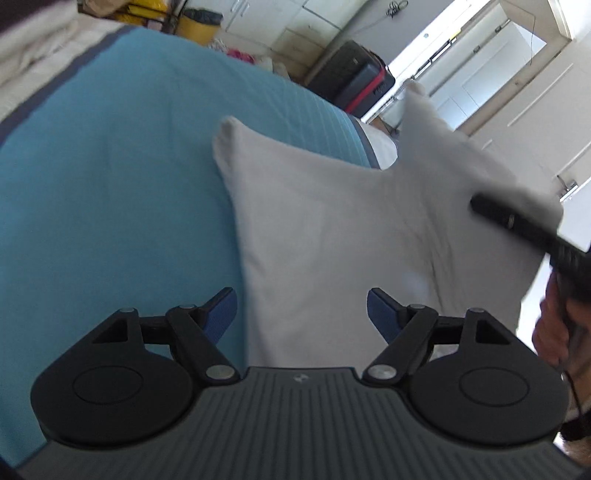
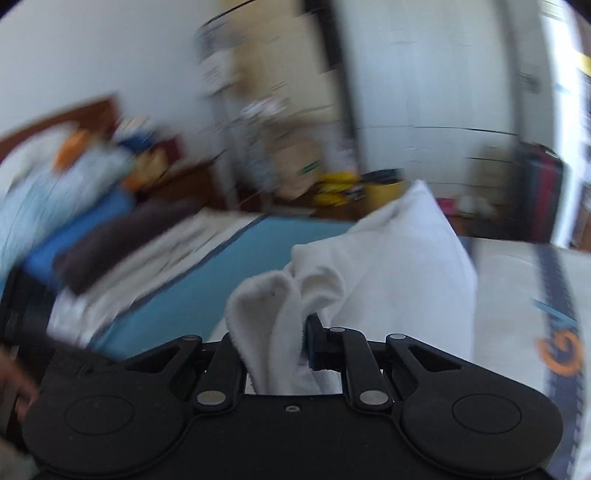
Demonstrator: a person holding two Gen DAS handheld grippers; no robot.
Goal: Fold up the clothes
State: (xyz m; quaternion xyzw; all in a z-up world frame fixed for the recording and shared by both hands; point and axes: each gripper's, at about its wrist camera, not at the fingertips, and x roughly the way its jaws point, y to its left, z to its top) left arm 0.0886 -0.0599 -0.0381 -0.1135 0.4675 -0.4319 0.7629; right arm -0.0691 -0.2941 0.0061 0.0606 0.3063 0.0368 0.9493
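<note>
A white cloth garment [image 1: 332,229] hangs and drapes over the blue bed cover [image 1: 110,166]. My left gripper [image 1: 301,314] stands open just before its near edge, blue pads apart, nothing pinched. In the left wrist view the right gripper [image 1: 491,210] shows as a black bar at the cloth's right side, held by a hand [image 1: 554,332]. In the blurred right wrist view, my right gripper [image 2: 275,350] is shut on a bunched fold of the white cloth [image 2: 388,280], which rises in front of it.
A pile of folded clothes [image 2: 74,206] lies at the bed's left side on a pale striped blanket [image 2: 155,258]. Suitcases [image 1: 351,77] and a yellow bin [image 1: 199,26] stand on the floor beyond the bed. White wardrobe doors [image 1: 517,122] are at the right.
</note>
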